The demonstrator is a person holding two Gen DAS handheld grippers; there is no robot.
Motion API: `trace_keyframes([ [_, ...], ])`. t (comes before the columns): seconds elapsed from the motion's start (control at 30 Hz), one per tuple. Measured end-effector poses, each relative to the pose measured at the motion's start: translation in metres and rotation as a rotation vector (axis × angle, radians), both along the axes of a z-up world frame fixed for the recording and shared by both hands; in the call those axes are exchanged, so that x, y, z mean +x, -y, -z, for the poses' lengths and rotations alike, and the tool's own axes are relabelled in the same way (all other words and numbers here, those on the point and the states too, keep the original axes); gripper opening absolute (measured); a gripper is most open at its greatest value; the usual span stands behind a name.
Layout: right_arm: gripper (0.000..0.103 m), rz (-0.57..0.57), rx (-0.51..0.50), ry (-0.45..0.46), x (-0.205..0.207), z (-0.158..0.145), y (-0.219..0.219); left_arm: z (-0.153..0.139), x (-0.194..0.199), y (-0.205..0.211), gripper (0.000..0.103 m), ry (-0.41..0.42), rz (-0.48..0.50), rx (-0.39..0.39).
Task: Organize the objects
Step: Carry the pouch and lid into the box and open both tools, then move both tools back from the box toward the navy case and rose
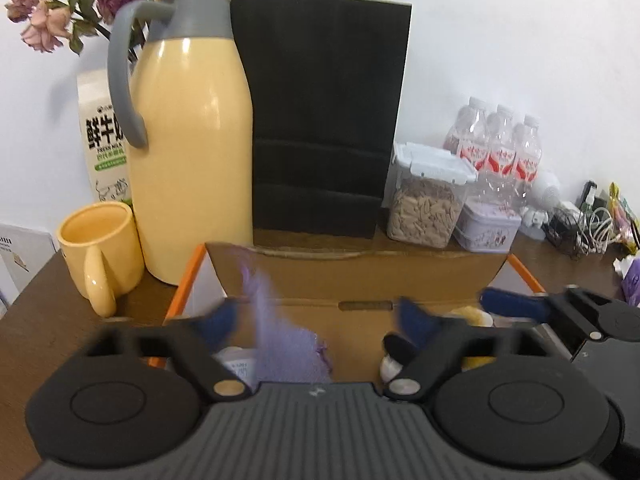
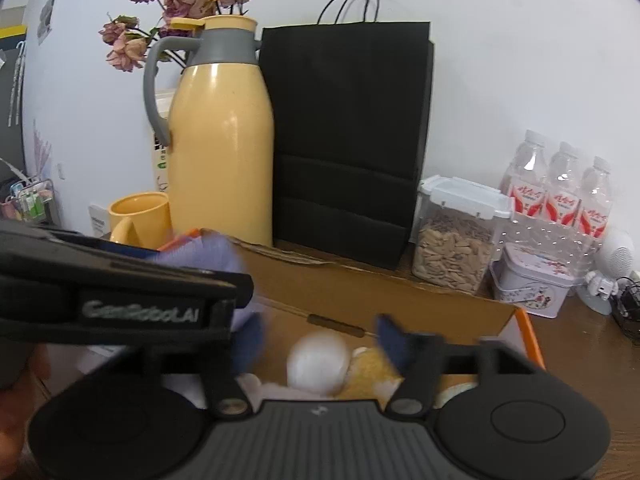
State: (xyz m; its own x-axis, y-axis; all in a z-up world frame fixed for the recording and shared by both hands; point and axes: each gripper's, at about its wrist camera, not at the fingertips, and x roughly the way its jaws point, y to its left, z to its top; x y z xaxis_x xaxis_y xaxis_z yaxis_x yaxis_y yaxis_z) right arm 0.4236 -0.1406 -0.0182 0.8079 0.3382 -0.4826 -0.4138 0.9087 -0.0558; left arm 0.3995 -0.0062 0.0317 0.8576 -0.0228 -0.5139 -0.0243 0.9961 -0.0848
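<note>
Purple cloth point(image 1: 286, 344) hangs over the open box point(image 1: 360, 276) at lower centre, between my left jaws, which stand apart; my right jaws are apart too.

The cream-white milk carton point(image 1: 105, 136) carries large black Chinese characters "鲜牛奶", cut off by the jug. The black plastic left gripper point(image 2: 132, 300) reads "GenRobot.AI" in grey letters.

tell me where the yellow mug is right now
The yellow mug stands on the wooden table at the left in both wrist views, beside the yellow thermos jug, just outside the cardboard box.
</note>
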Motion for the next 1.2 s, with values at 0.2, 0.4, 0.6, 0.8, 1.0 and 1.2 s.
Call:
trace_keyframes([
  [0.2,0.103,0.026,0.014,-0.006,0.001,-0.003,0.003,-0.005,-0.003,-0.001,0.103,0.023,-0.025,0.0],
  [0.4,0.103,0.025,0.009,0.0,-0.001,-0.006,0.002,-0.008,-0.008,-0.002,0.103,0.033,-0.033,0.0],
  [0.6,0.103,0.03,-0.005,0.032,-0.017,-0.017,0.007,-0.022,-0.029,-0.006,0.103,0.099,-0.041,-0.001],
  [0.8,0.103,0.038,-0.011,0.079,-0.048,-0.034,0.019,-0.042,-0.063,-0.011,0.103,0.17,-0.046,-0.025],
  [1.0,0.103,0.037,-0.029,0.12,-0.085,-0.049,0.028,-0.051,-0.097,-0.011,0.103,0.176,-0.04,-0.017],
  [1.2,0.103,0.033,-0.044,0.116,-0.123,-0.053,0.04,-0.054,-0.136,-0.012,0.103,0.154,-0.048,0.008],
])
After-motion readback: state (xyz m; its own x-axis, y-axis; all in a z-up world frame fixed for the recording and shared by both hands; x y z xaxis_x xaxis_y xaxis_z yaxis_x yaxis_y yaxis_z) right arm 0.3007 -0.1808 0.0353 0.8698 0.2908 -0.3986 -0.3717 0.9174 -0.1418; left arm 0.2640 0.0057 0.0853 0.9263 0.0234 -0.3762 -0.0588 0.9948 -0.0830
